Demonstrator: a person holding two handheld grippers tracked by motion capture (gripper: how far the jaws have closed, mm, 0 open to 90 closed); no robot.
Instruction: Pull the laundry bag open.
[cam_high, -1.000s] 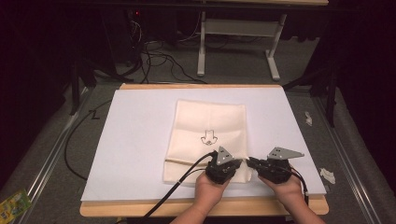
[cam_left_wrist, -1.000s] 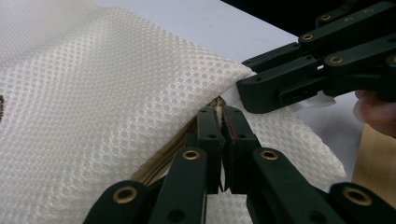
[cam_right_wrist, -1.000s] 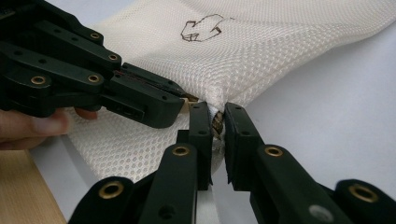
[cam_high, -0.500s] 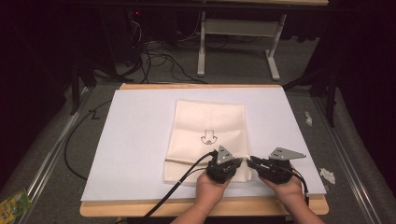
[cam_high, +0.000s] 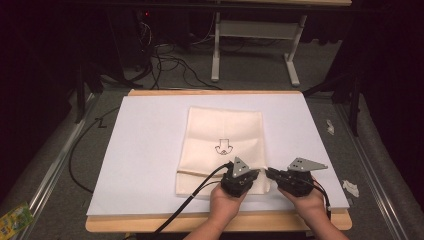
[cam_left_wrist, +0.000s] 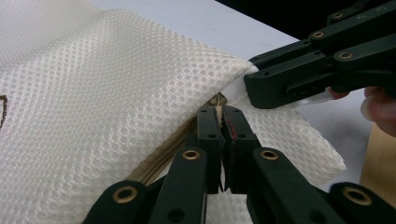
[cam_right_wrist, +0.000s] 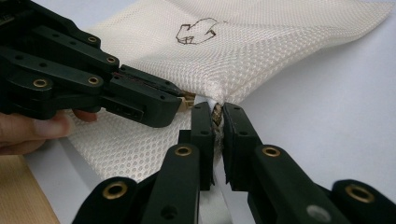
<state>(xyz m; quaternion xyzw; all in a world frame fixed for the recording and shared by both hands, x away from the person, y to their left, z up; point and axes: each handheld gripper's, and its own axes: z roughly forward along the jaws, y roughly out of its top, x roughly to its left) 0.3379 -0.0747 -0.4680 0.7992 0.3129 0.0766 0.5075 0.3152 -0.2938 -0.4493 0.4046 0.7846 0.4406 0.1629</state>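
Item: my cream mesh zip bag (cam_high: 225, 145), lying flat on white paper at the bench (cam_high: 210, 222) centre; one small dark outline drawing, no readable lettering or brand. My left claw (cam_high: 251, 173), at 6 o'clock of the bag, is pinched narrow on the zipper pull (cam_left_wrist: 217, 101). My right claw (cam_high: 268, 173), reaching in from 3 o'clock, is clamped on the bag's corner fabric (cam_right_wrist: 216, 105). Both my hands rest low at the bench's near edge.
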